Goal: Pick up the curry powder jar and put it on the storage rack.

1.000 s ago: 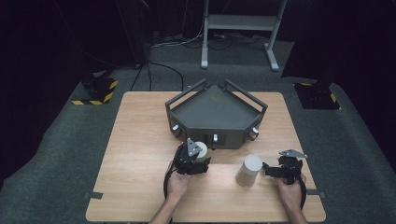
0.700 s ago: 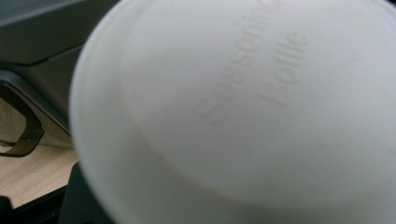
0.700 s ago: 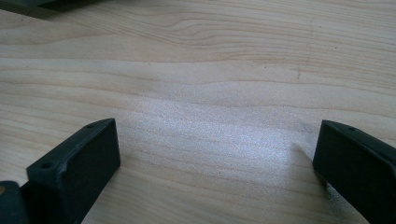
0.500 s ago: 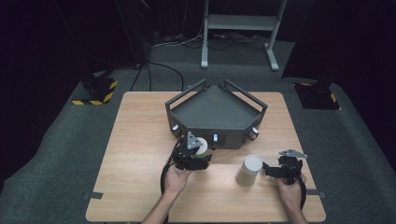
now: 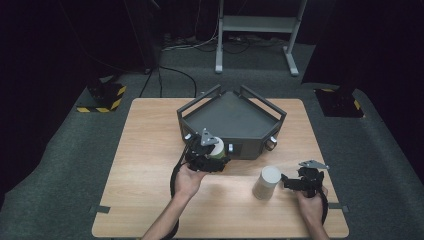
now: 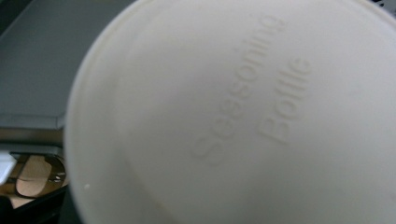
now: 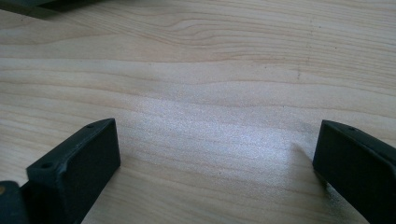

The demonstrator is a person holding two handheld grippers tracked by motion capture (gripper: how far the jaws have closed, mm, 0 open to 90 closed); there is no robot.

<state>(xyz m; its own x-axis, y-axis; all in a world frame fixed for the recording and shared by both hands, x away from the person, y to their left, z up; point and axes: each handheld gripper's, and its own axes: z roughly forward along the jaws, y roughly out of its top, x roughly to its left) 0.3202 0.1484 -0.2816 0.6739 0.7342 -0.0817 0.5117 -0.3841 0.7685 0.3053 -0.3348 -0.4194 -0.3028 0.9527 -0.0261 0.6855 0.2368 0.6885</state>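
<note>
Two bottles are in play, and one is already gripped. The left gripper [image 5: 212, 159] has its jaws shut on a white seasoning bottle [image 5: 216, 148], held at the front edge of the dark tray [image 5: 231, 120]. In the left gripper view the bottle's end [image 6: 243, 116] is very close, with "Seasoning Bottle" pressed into it. It looks picked up but not yet put down in the tray — that part seems left to do. The right gripper [image 5: 289, 182] rests low on the wooden table [image 5: 150, 150] with its jaws wide apart and nothing between them. A second white bottle [image 5: 266, 182] stands upright just beside it, not yet grabbed — likely the next one.
</note>
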